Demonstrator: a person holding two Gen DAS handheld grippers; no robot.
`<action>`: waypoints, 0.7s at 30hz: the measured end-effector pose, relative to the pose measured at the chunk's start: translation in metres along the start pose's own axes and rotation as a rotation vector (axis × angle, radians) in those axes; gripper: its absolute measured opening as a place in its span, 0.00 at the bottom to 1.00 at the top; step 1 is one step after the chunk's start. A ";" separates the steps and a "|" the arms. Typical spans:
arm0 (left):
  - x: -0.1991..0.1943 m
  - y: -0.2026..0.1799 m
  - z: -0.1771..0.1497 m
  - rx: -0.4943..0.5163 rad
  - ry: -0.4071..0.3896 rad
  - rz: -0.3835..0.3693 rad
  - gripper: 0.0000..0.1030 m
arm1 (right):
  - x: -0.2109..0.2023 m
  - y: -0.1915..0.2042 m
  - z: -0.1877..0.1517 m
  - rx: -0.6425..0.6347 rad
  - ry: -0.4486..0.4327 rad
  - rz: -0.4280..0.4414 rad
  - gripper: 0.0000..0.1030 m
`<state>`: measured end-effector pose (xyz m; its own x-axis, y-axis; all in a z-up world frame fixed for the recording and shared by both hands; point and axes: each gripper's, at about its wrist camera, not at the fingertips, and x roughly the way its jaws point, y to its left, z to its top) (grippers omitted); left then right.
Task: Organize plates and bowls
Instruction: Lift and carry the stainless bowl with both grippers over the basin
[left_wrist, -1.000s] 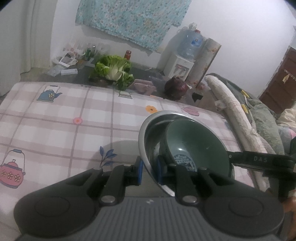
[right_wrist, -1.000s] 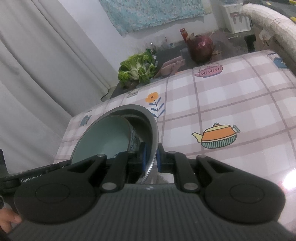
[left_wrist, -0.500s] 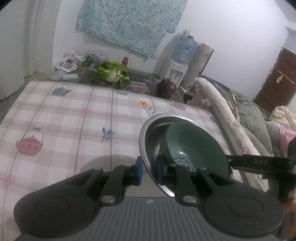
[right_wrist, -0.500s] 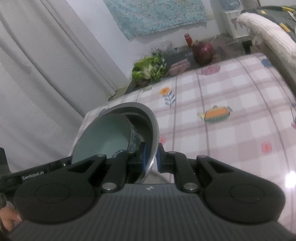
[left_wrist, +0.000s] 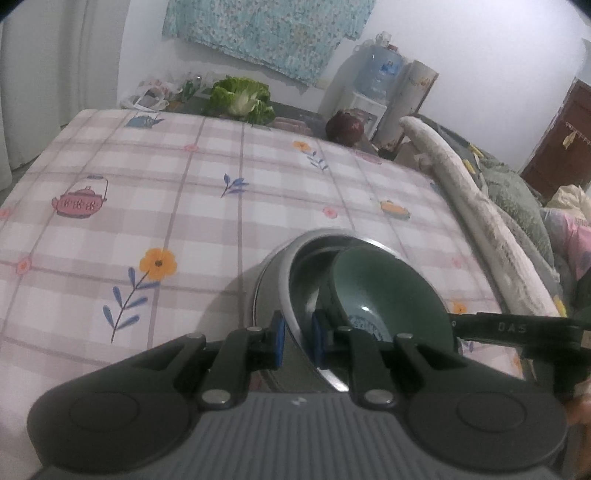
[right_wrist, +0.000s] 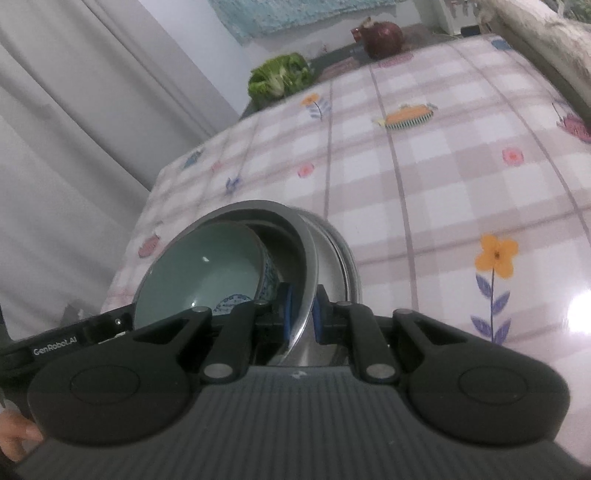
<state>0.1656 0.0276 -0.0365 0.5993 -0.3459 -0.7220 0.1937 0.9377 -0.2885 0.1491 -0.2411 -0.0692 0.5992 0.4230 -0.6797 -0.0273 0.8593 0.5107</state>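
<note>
The left gripper has its blue-padded fingers clenched on the near rim of a steel bowl, one pad outside the wall and one inside. The steel bowl is held tilted above the desk, which carries a pink checked cloth printed with teapots and flowers; whether the bowl's underside touches the cloth cannot be told. Inside it sits a green ceramic bowl, leaning against the steel wall, with a blue pattern at its bottom. In the right wrist view a second steel rim shows just behind the first, so the metal piece may be two nested bowls. To the right, the right gripper grips the opposite rim of the steel bowl in the same way, its fingers pinching the wall, with the green ceramic bowl just to their left. Beyond the far desk edge lie a head of leafy greens and a dark red round object.
</note>
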 end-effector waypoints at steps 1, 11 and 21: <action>0.001 0.000 -0.002 0.005 0.002 0.003 0.15 | 0.001 0.000 -0.003 -0.004 -0.001 -0.005 0.10; -0.001 0.003 -0.012 0.015 0.002 0.021 0.15 | 0.002 0.008 -0.007 -0.056 -0.027 -0.033 0.11; -0.003 -0.003 -0.012 0.039 -0.002 0.028 0.19 | -0.002 0.011 -0.011 -0.062 -0.044 -0.047 0.12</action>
<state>0.1540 0.0260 -0.0406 0.6069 -0.3191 -0.7279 0.2070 0.9477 -0.2429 0.1385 -0.2291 -0.0684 0.6358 0.3703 -0.6773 -0.0475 0.8946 0.4444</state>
